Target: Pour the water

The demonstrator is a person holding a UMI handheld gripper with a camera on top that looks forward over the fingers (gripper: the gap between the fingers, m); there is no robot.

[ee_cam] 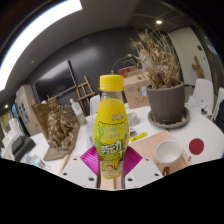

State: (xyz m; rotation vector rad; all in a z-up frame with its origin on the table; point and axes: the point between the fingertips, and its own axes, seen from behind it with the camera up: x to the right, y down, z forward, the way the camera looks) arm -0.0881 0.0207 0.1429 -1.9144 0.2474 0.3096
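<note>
Office-looking room behind, with a big potted plant [163, 72] upper right on the tabletop [150, 150]. Dead centre sits the yellow bottle [111, 128], cap on and upright; whether the gripper is clamped on it can't be told. The cup [168, 154] waits lower right. Best bet: carry it level, tilt slowly over the rim. Gripper points forward, roughly horizontal.
</note>
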